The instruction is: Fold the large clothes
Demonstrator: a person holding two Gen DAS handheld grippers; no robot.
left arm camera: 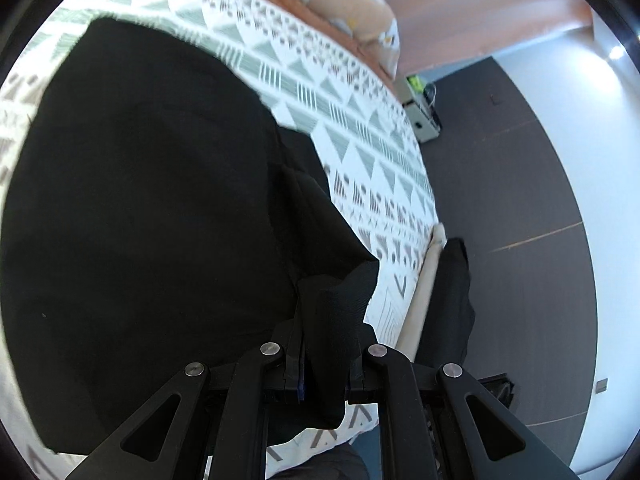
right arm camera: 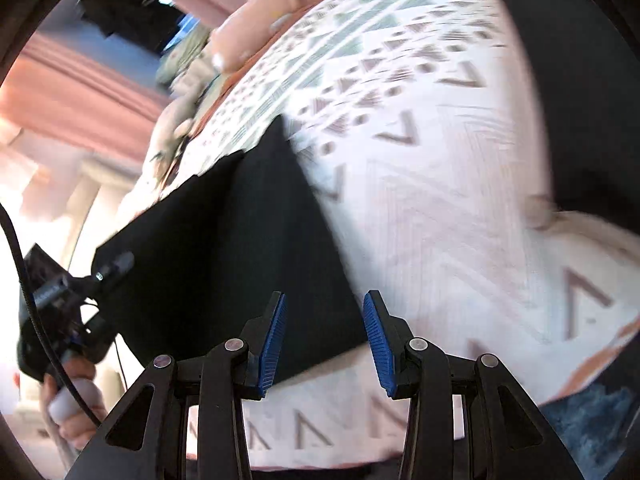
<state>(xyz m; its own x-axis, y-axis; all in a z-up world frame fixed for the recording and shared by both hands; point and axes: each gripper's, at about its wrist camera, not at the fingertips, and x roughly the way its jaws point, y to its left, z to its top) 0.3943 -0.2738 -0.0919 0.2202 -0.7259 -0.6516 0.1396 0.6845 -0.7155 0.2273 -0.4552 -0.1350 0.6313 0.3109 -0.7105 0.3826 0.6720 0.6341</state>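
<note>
Left tool (left arm camera: 326, 344) clamping black garment (left arm camera: 140, 200), right tool (right arm camera: 325, 340) parted

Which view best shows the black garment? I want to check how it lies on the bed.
The left wrist view: the black garment fills most of it, spread over the patterned bedspread, one edge pinched in the left gripper. The right wrist view, blurred, shows only one corner before the open right gripper.

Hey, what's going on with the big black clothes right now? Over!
Left tongs shut on black garment. Right tongs open, holding nothing. Garment spread on patterned bedspread. Nothing in the way.
</note>
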